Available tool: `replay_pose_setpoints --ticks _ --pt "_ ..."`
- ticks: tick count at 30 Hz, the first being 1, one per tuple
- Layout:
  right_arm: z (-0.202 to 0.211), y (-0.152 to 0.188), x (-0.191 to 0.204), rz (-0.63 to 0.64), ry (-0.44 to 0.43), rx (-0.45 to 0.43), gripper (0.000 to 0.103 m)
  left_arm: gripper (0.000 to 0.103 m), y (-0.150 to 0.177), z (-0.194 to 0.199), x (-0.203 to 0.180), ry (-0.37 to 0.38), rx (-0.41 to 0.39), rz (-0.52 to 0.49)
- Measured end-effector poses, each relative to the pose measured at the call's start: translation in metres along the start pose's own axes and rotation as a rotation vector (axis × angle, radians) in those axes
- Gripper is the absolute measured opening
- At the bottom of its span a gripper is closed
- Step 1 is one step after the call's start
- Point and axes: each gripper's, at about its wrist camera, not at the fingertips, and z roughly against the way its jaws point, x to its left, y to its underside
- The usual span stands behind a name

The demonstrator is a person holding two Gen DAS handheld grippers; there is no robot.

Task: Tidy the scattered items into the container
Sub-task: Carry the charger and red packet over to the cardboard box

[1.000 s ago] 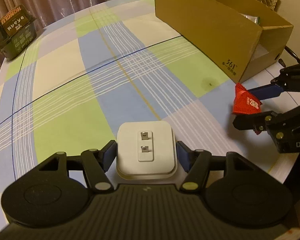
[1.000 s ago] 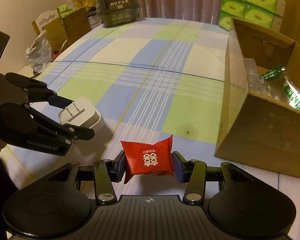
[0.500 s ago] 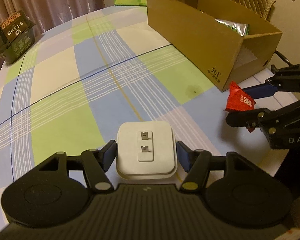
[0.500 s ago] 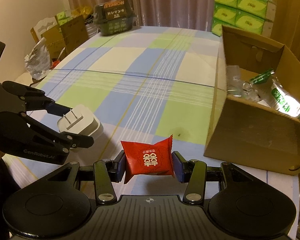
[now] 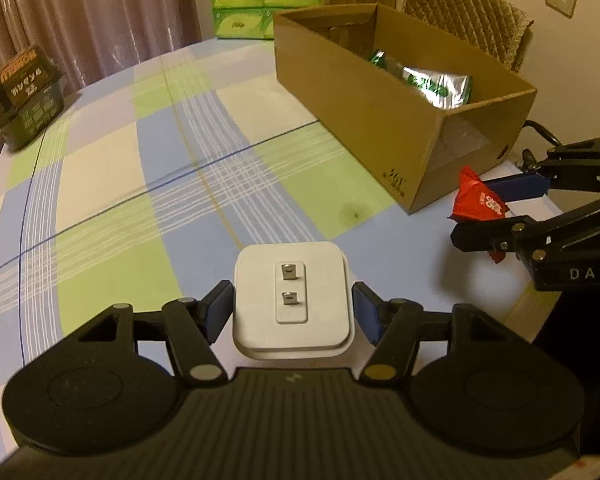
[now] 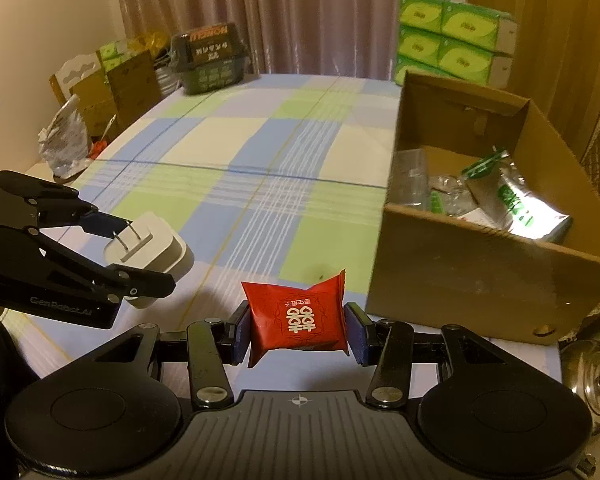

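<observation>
My left gripper [image 5: 292, 312] is shut on a white square power adapter [image 5: 291, 292], prongs facing up, held above the checked tablecloth. From the right wrist view that adapter [image 6: 148, 246] and the left gripper [image 6: 112, 252] sit at the left. My right gripper [image 6: 296, 330] is shut on a red candy packet [image 6: 298, 316] with white characters; in the left wrist view the packet [image 5: 478, 200] and right gripper [image 5: 496, 208] hang at the right. An open cardboard box [image 5: 360, 92] [image 6: 480, 264] stands ahead on the table, holding green-and-silver pouches [image 6: 520, 208] and clear wrappers.
A dark green carton [image 5: 20, 88] [image 6: 210, 58] rests at the table's far edge. Stacked green tissue packs [image 6: 448, 44] stand behind the box. A padded chair back [image 5: 468, 20] is beyond the box. Bags and small boxes [image 6: 96, 92] crowd the left side.
Both grippers have risen and moved toward the box with their loads. The box now sits lower in both views and more of its inside shows.
</observation>
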Motion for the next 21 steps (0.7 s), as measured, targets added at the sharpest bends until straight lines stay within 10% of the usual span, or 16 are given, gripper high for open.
replay_pose_setpoints --ticks 21 --pt "0.049 -0.024 -0.031 -0.015 0.088 -0.116 0.045 0.06 -0.045 0.02 -0.033 0.025 -0.1 -0.052"
